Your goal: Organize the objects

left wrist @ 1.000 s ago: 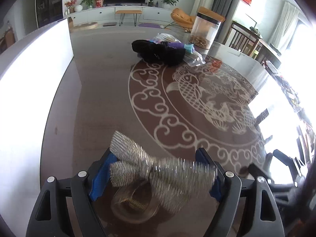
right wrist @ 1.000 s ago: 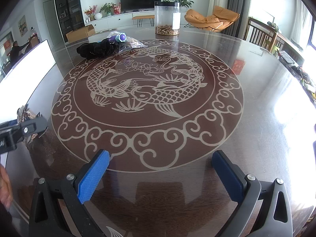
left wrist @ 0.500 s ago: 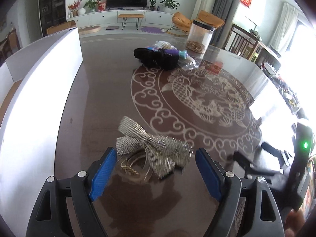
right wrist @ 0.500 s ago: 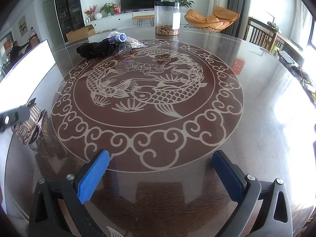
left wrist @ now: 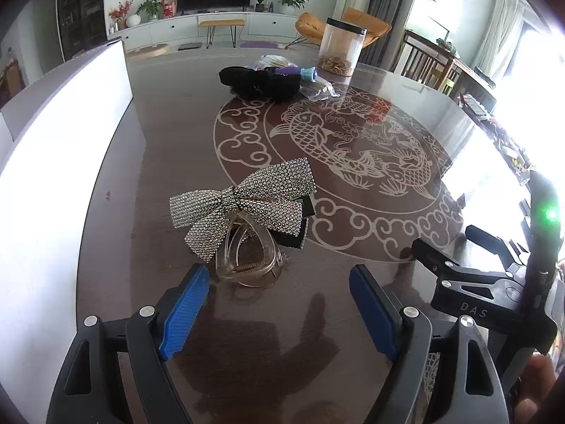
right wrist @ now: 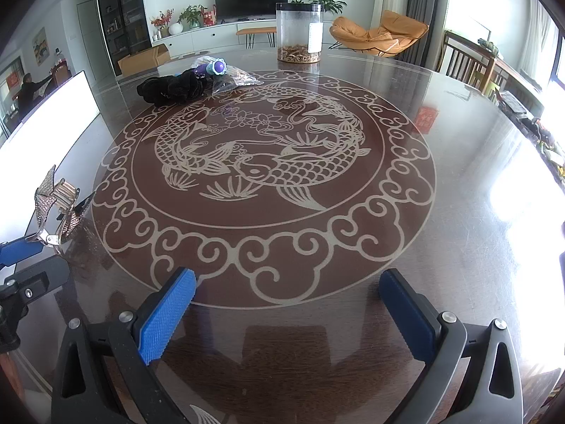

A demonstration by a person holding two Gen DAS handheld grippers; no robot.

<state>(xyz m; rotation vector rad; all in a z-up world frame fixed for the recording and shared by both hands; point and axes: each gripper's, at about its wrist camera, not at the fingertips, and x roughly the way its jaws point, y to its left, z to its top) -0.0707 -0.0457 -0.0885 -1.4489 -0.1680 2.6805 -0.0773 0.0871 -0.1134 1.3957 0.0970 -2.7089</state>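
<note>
A silver rhinestone bow hair clip (left wrist: 243, 205) on a clear claw clip rests on the dark table, just beyond my left gripper (left wrist: 279, 307). The left gripper is open and empty, its blue pads either side of the clip's near end without touching it. The bow clip also shows at the far left of the right wrist view (right wrist: 56, 208). My right gripper (right wrist: 286, 314) is open and empty, low over the table's near edge. A black fabric item (left wrist: 261, 83) with a purple toy (right wrist: 212, 68) and a plastic bag lies at the far side.
A white box wall (left wrist: 60, 162) runs along the table's left edge. A clear jar (right wrist: 299, 31) with brown contents stands at the far edge. The round fish pattern (right wrist: 261, 162) covers the table's middle. The right gripper's body (left wrist: 494, 282) is at the right of the left wrist view.
My left gripper let go of the bow clip and pulled back. The clip now lies on the table, farther from the pads. The right gripper has not moved.
</note>
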